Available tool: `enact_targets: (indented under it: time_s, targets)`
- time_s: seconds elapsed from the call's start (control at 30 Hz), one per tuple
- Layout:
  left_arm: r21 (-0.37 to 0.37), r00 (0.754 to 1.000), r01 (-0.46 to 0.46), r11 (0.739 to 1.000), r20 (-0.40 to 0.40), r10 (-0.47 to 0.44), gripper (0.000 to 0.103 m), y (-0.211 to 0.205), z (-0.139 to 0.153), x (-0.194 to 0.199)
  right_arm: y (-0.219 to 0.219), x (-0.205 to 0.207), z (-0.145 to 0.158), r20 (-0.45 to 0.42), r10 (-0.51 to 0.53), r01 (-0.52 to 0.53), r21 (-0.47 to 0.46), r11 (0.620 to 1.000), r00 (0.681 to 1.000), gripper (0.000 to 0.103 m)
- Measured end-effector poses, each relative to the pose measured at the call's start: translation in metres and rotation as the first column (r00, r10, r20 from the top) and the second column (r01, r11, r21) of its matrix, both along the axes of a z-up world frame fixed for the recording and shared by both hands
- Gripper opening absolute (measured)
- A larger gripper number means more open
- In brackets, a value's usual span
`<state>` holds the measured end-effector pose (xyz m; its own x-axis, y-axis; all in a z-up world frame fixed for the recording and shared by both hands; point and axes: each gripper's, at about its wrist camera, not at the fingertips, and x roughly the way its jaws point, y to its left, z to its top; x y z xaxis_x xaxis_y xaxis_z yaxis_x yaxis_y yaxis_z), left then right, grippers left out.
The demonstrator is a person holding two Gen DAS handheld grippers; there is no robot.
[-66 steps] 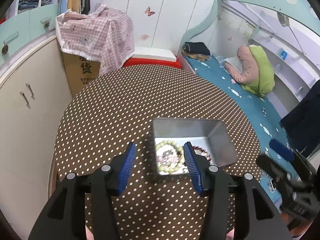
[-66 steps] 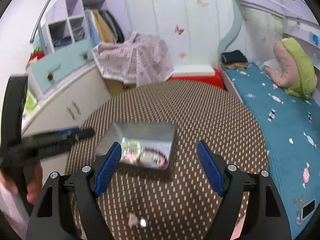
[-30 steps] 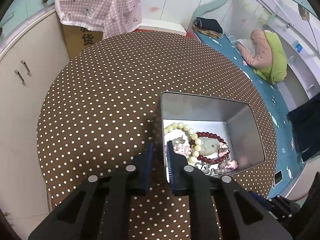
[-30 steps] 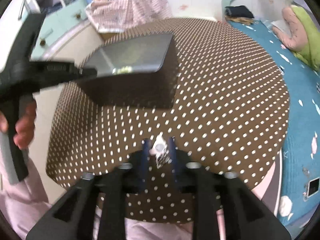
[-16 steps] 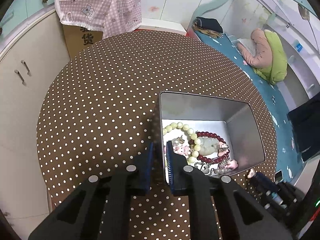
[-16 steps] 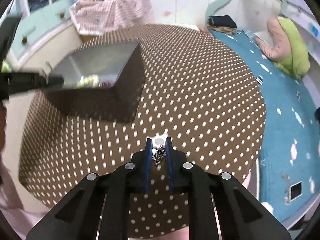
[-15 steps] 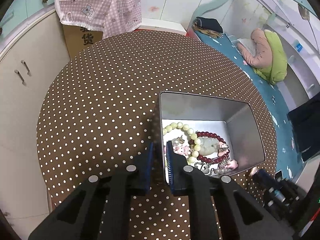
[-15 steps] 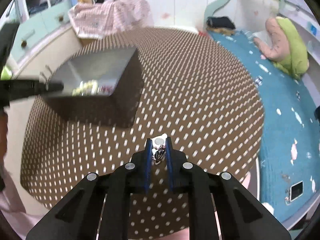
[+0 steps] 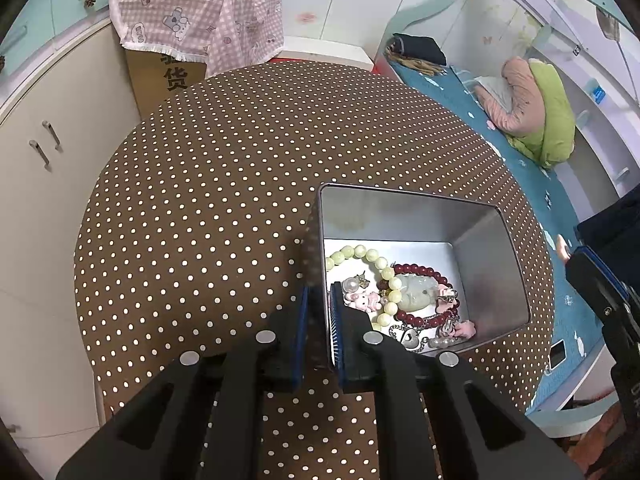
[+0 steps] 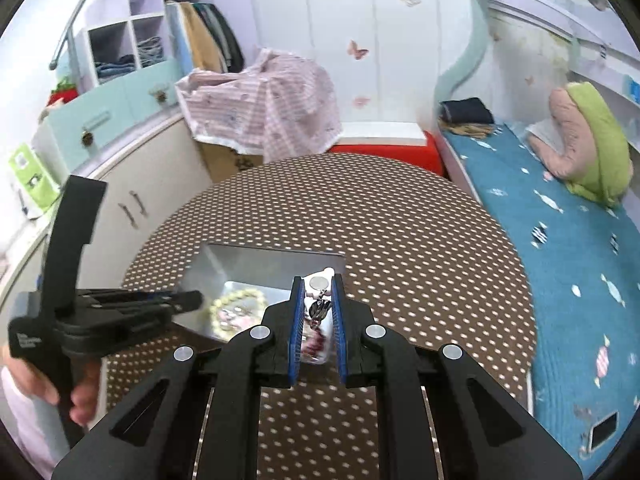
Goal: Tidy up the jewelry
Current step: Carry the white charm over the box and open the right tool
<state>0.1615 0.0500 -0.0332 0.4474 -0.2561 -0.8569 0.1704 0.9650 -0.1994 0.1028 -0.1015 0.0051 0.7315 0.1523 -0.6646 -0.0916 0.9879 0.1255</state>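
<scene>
A silver metal tin (image 9: 492, 272) stands on the polka-dot round table (image 9: 224, 184). It holds a pale green bead bracelet (image 9: 360, 256), a dark red bead bracelet (image 9: 420, 272) and several small trinkets. My left gripper (image 9: 319, 300) is shut on the tin's left wall. My right gripper (image 10: 316, 292) is shut on a small earring on a white card (image 10: 319, 286) and holds it above the tin (image 10: 240, 268). The left gripper (image 10: 176, 302) also shows in the right wrist view.
A bed with a teal sheet (image 10: 560, 248) runs along the table's right side. A cream cabinet (image 9: 36, 184) stands to the left. A cardboard box under a pink checked cloth (image 9: 192, 28) and a red-and-white box (image 10: 384, 144) stand behind the table.
My right gripper has lifted the earring card off the table and carried it up over the tin. My left gripper has kept its hold on the tin's wall.
</scene>
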Motion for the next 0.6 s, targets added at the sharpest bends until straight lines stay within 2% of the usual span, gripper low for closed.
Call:
enact_targets:
  time_s: [0.3,0.37,0.4,0.43,0.6]
  targets:
    - [0.0,1.0,-0.001,1.0,-0.001,0.001,0.009,0.001,0.0,0.002,0.025,0.005,0.003,-0.014,0.094,-0.093,0.072,0.993,0.995,0.018]
    - [0.0,1.0,-0.001,1.0,0.0,0.001,0.009,0.001,0.0,0.002,0.025,0.003,0.004,-0.015,0.087,-0.086,0.074,0.994,0.996,0.044]
    - [0.0,1.0,-0.001,1.0,0.0,0.001,0.009,0.001,0.0,0.002,0.022,0.002,0.004,-0.012,0.065,-0.064,0.077,0.995,0.998,0.075]
    - [0.0,1.0,-0.001,1.0,0.0,0.001,0.009,0.001,0.0,0.002,0.019,0.0,0.004,-0.001,0.037,-0.037,0.083,0.996,0.999,0.08]
    - [-0.006,1.0,-0.005,1.0,0.016,0.005,0.011,0.002,0.002,0.001,0.008,0.002,-0.008,-0.048,0.003,0.002,0.107,0.994,0.999,0.08]
